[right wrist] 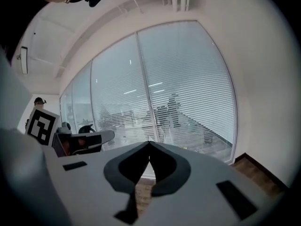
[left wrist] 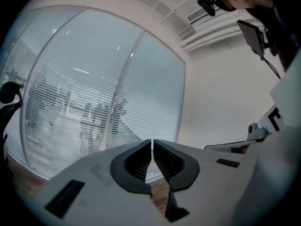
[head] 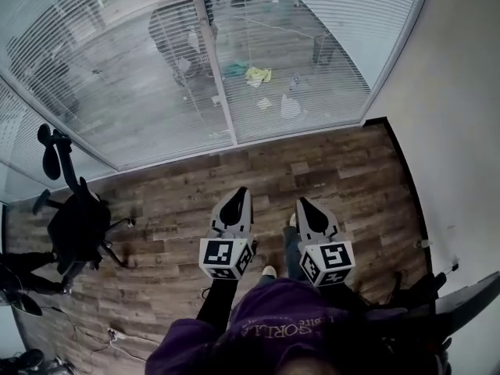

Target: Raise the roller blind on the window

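both tools are clenched on nothing. the left tool (head: 237,201) and the right tool (head: 308,209) point side by side at the blind (head: 148,76). it hangs lowered, slats down over the window (head: 224,100), across a stretch of wooden floor (head: 344,162) and well apart from either tip. the step in hand looks like the approach. to do it well, close in squarely and find whatever raises the blind, which i cannot make out here. part one tool's jaws before reaching, and keep wide of the office chair (head: 78,225) on the left.
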`<action>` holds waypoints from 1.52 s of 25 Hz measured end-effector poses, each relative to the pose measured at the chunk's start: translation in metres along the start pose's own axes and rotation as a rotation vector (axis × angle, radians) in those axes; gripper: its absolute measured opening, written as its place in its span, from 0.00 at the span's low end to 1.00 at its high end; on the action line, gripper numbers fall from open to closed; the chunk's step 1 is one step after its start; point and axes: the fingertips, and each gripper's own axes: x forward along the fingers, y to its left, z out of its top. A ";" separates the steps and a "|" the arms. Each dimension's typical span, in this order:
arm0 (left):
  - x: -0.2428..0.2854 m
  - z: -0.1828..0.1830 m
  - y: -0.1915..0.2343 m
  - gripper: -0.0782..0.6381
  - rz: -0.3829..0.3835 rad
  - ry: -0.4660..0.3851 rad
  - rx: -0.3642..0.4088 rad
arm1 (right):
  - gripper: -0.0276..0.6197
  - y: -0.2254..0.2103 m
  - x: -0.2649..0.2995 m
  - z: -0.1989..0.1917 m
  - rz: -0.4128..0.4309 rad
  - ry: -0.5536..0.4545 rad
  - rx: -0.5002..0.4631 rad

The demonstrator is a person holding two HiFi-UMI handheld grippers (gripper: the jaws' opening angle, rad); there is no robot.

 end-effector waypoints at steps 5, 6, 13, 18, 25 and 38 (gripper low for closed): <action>0.074 0.010 0.035 0.11 0.056 -0.027 0.001 | 0.04 -0.034 0.073 0.014 0.042 0.004 -0.002; 0.092 0.015 0.046 0.11 0.069 -0.032 0.000 | 0.04 -0.040 0.091 0.020 0.048 0.005 -0.001; 0.232 0.068 0.111 0.11 0.121 -0.077 0.040 | 0.04 -0.114 0.207 0.078 0.097 0.004 -0.024; 0.329 0.110 0.148 0.11 0.184 -0.100 -0.013 | 0.04 -0.179 0.267 0.133 0.099 -0.003 -0.044; 0.394 0.123 0.234 0.14 0.281 -0.150 -0.075 | 0.04 -0.196 0.328 0.098 0.141 0.031 0.003; 0.459 0.149 0.351 0.29 0.399 -0.263 -0.286 | 0.04 -0.192 0.438 0.125 0.145 -0.014 -0.016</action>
